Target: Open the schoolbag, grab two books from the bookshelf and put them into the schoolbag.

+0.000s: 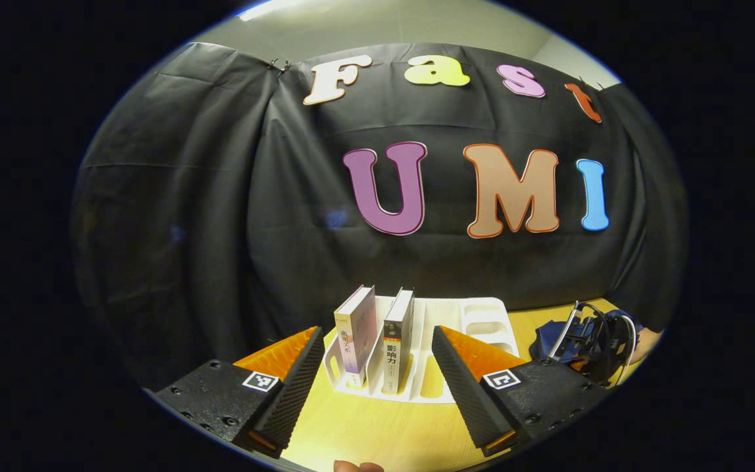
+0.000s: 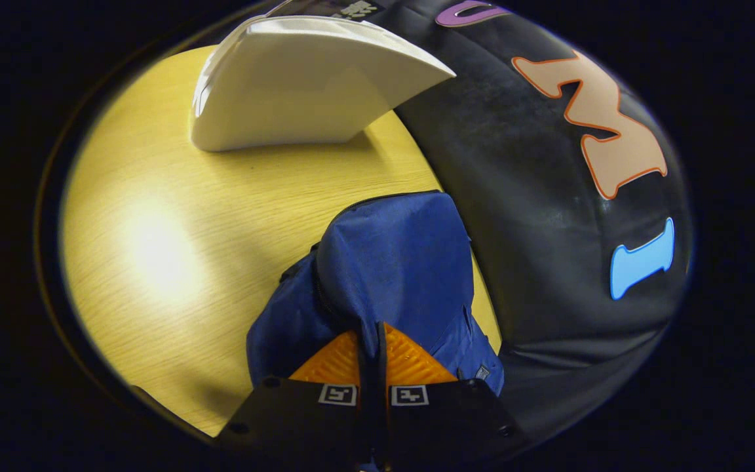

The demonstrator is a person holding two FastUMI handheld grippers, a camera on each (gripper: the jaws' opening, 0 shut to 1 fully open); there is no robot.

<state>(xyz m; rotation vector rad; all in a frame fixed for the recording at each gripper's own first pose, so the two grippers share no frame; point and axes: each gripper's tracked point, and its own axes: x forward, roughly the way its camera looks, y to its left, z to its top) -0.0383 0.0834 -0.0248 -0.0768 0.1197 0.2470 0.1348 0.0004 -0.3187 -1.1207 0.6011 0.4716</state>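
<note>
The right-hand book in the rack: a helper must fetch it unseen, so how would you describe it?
On the yellow wooden table stands a white slotted plastic bookshelf holding two upright books. Take the thin white-spined book; its neighbour, the pale pinkish book, leans and sits further left.

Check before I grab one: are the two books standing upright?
Upright: both books stand on end in the white rack's slots.
</note>
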